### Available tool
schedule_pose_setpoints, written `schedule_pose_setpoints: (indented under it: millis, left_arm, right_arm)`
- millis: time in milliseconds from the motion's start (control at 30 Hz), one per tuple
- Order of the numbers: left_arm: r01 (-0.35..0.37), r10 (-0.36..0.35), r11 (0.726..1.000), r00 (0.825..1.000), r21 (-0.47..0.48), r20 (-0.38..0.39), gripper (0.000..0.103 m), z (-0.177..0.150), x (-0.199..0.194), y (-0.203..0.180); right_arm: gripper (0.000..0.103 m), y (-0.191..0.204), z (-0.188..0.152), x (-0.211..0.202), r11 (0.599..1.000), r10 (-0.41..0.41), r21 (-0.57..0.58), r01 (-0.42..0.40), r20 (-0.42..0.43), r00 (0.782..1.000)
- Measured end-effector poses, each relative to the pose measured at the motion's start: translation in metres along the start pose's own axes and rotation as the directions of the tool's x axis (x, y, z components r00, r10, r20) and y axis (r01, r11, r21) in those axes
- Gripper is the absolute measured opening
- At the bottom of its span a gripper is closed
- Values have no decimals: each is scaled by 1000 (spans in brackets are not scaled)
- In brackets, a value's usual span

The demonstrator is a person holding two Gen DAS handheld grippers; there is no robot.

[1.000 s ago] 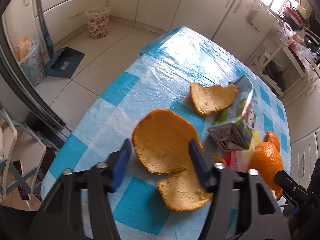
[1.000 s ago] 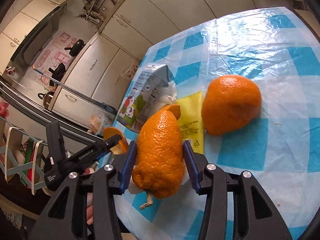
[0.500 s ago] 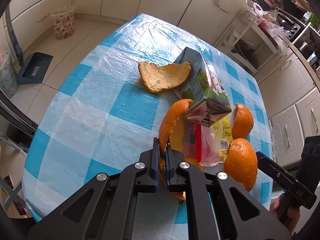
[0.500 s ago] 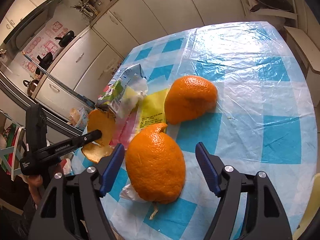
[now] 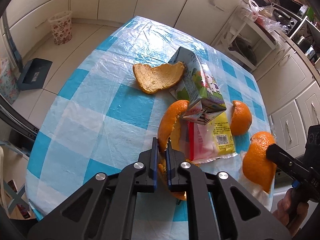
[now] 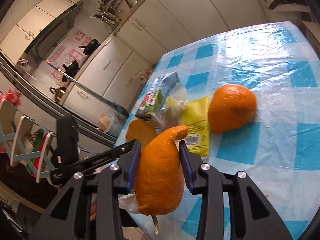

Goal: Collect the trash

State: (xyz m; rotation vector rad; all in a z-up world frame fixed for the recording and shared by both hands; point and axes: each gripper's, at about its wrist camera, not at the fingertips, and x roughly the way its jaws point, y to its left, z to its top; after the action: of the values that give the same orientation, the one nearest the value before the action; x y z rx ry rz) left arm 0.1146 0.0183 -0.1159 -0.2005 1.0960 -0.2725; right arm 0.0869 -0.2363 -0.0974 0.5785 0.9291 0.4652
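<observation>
Landmark: milk carton point(image 5: 197, 92), lying on its side on the table point(image 5: 96, 108); printed with a cartoon cow on green, a barcode on its near end, text too small to read.
Table cover: blue-and-white checked plastic sheet.
Left gripper point(image 5: 162, 154): jaws closed on the edge of a curled orange peel point(image 5: 170, 122), which rises just in front of the carton's near end and touches it.
Right gripper point(image 6: 160, 160): jaws clamped on both sides of a tall orange peel point(image 6: 160, 172), stem end down, in front of the carton and the wrapper.
Flat peel point(image 5: 158, 78): pith side up, leaning against the carton's far left side.
Domed peel point(image 6: 233, 108): rind up on the table, right of the carton, touching the wrapper's edge.
Yellow wrapper point(image 5: 222, 136): flat under the carton's near end; barcode and fine print on it, unreadable.
Clear bag with red strip point(image 5: 195, 142): beside the yellow wrapper, in front of the carton.
Containers: flowered wastebasket point(image 5: 61, 28) on the floor, well beyond the table's far left; contents not visible. A second flowered bin point(image 5: 7, 82) at the left edge, contents not visible.
Writing: white lettering on the left gripper's body in the right wrist view, not legible.
</observation>
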Motion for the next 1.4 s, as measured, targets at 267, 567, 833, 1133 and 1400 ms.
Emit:
schedule_pose_setpoints:
  millis: [267,567,833,1133,1400]
  left_arm:
    - [6,-6,1000,1000,-8,-2,6,-4,-1,1]
    - [13,-14,999,1000,-33,-26,5,-7,3,8]
    - [4,-7,999,999,-44,-53,6,-8,8,10]
    - [-16,13,999,998,-52,-63,7,-9,13,11]
    - [-17,14,998,998,-59,-63,8,-11,12,13]
  right_arm:
    - [27,-17,-4,-17,995,44,82,-47,35,998]
    - [18,-30,-3,-33,995,3,103,-8,47,999]
    - [28,8,-13,-29,993,26,-114,-39,-116,993]
    - [77,5,-24,-59,987,127,-89,-131,-55,990]
    - [91,51,-25,-3,969,-112,-241,64,-190,975]
